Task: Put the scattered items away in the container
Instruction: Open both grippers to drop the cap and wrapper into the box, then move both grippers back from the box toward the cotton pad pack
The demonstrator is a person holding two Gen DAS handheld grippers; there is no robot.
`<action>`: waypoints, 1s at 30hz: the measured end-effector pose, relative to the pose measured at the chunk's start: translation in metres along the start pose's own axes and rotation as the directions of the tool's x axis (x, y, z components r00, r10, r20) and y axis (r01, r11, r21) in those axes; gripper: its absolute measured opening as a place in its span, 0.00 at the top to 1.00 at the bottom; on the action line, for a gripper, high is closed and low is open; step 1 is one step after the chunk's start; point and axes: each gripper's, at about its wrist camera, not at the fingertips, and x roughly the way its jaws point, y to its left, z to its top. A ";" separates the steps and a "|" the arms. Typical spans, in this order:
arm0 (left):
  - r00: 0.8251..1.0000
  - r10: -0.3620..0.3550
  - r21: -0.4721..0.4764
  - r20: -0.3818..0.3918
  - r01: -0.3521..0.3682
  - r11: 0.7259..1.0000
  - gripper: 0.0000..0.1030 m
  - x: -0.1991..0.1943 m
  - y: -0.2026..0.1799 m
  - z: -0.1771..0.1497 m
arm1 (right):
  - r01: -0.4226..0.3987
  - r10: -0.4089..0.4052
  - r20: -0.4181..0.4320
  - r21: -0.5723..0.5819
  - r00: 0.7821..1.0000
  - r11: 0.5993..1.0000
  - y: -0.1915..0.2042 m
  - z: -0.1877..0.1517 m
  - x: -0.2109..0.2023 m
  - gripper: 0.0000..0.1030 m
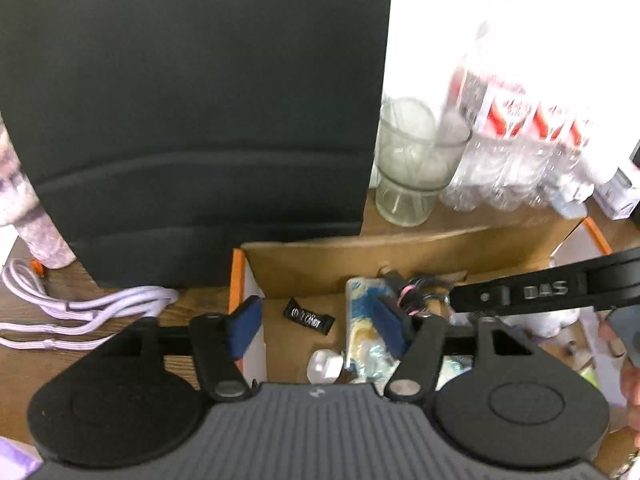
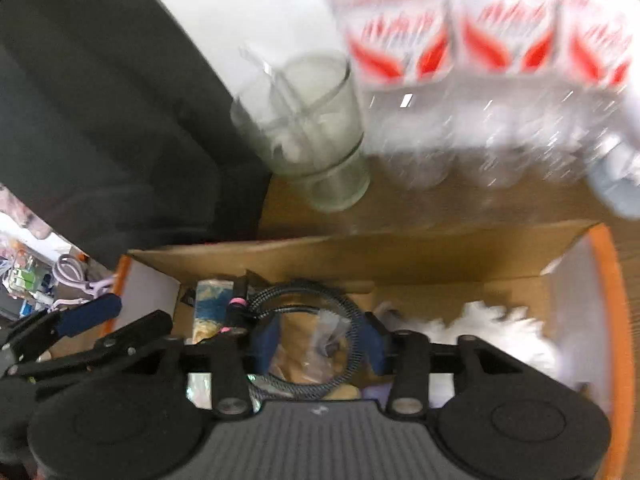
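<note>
A cardboard box with orange edges sits on the wooden table. Inside lie a black candy wrapper, a blue and white snack packet, a white cap, a coiled braided cable and something white and fluffy. My left gripper is open and empty, straddling the box's left wall. My right gripper is open just above the braided cable inside the box, holding nothing. The right gripper's arm also shows in the left wrist view.
A large black panel stands behind the box. A clear glass and a pack of water bottles stand behind the box to the right. A lilac cable lies on the table at left.
</note>
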 end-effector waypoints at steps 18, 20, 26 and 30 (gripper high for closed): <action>0.989 0.119 -0.141 -0.091 -0.131 0.981 0.04 -0.127 -0.015 -0.021 | 0.230 -0.222 0.105 -0.069 0.969 0.971 0.000 -0.061 -0.182 0.12; 0.983 0.163 -0.140 0.085 -0.150 0.979 0.00 -0.150 -0.023 -0.039 | 0.184 -0.165 0.229 -0.066 0.959 0.981 0.006 -0.084 -0.202 0.12; 0.895 0.125 -0.103 0.428 -0.088 0.991 0.00 -0.196 -0.035 -0.106 | 0.340 -0.185 0.611 -0.148 0.770 0.929 0.036 -0.163 -0.229 0.09; 0.814 0.142 -0.093 0.564 -0.108 0.990 0.00 -0.223 -0.045 -0.136 | 0.325 -0.145 0.628 -0.181 0.765 0.928 0.047 -0.191 -0.230 0.09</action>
